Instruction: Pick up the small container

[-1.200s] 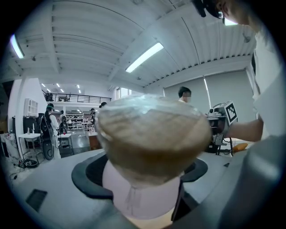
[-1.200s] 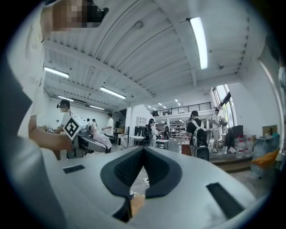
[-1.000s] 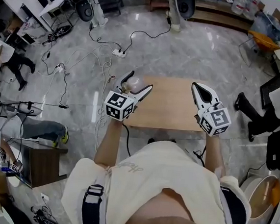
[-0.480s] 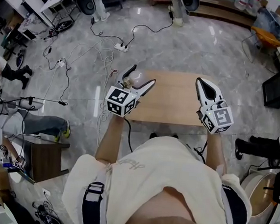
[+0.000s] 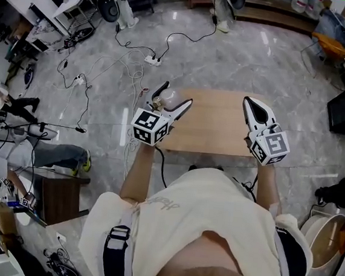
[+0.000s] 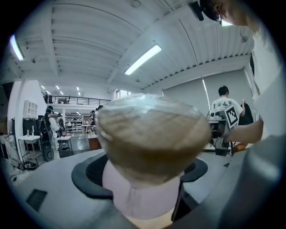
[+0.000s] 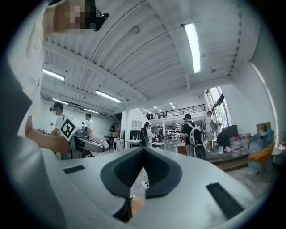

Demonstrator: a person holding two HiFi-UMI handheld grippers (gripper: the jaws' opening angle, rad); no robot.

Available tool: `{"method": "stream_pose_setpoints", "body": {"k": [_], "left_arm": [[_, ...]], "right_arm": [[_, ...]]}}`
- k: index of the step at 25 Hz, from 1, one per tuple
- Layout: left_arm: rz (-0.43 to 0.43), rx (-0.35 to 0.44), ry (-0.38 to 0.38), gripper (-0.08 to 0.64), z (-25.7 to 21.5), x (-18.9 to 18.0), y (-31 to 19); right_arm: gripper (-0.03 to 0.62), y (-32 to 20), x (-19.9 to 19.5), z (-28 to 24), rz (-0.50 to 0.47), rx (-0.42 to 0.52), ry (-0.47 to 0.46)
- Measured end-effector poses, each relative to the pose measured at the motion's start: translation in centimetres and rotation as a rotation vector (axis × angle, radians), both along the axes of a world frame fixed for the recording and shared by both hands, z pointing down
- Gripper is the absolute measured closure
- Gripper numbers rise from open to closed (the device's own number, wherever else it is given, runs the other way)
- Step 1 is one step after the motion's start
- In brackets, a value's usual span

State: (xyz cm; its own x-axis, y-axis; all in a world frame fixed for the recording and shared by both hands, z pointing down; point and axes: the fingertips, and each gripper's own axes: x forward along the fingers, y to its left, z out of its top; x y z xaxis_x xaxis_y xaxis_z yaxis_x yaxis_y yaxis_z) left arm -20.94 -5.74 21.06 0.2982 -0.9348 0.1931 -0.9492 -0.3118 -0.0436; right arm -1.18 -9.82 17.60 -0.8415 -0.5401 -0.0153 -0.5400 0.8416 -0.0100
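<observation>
The small container (image 5: 167, 95), a pale pinkish cup with a clear domed lid, is held above the far left corner of the wooden table (image 5: 215, 132). My left gripper (image 5: 174, 98) is shut on it, one jaw on each side. In the left gripper view the container (image 6: 152, 147) fills the middle between the black pads (image 6: 89, 179). My right gripper (image 5: 252, 107) hovers over the table's right side with its jaws together and nothing in them. Its closed tips (image 7: 144, 150) meet in the right gripper view.
Cables and a power strip (image 5: 149, 59) lie across the marble floor beyond the table. A wooden cabinet (image 5: 57, 196) stands at the lower left, and a round bin (image 5: 326, 240) at the lower right. Other people work at benches further off.
Both grippers stay where they were, the left one still holding the container. The view has shifted slightly, and a person at the right edge has walked out of sight.
</observation>
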Motion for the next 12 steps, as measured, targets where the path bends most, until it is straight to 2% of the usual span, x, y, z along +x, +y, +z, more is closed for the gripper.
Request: {"method": "stream_pose_setpoints", "body": {"k": [12], "left_arm": [[-0.021, -0.003, 0.016, 0.141, 1.2, -0.2, -0.2]], "right_arm": [[0.594, -0.6, -0.1, 1.2, -0.024, -0.009, 0.003]]}}
